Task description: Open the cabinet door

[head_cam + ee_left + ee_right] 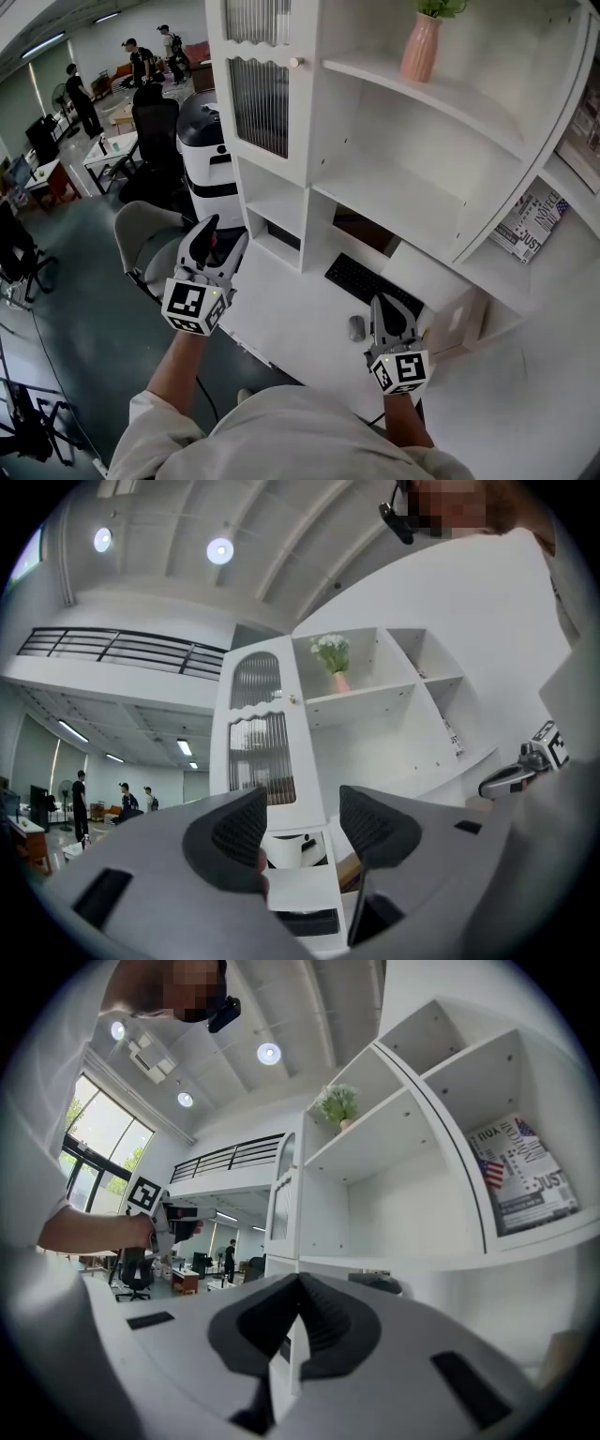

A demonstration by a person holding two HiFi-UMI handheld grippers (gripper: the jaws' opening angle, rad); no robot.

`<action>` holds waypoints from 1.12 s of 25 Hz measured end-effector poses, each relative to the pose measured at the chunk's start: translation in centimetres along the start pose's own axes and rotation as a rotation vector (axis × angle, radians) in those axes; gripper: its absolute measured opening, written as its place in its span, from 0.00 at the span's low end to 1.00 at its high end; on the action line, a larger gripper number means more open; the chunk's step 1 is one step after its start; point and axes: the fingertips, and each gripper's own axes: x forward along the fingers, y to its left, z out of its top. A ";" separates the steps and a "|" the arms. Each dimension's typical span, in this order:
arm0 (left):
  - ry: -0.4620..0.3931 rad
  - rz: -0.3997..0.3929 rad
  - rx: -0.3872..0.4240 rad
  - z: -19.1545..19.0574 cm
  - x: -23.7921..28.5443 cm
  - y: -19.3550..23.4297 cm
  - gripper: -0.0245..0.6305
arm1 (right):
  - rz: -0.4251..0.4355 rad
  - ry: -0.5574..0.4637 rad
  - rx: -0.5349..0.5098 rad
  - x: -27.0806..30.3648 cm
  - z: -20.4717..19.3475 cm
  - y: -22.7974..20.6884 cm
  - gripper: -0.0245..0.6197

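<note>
White ribbed-glass cabinet door (260, 98) at 12 o'clock, round knob (295, 63) at its edge, left gripper (223, 236) spread, empty, open air ahead, right gripper (392, 314) closed.

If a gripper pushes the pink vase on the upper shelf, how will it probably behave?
The pink vase is tall and narrow with greenery on top, so it may tip easily. It looks ceramic, so probably stiff and breakable.

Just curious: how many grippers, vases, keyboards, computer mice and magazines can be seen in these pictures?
grippers: 2, the left gripper and the right gripper
pink vase: 1
keyboard: 1
mouse: 1
magazine: 1
total: 6
</note>
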 end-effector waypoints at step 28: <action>-0.108 -0.107 0.201 10.4 9.7 0.5 0.40 | -0.123 0.000 0.011 -4.1 -0.3 -2.5 0.04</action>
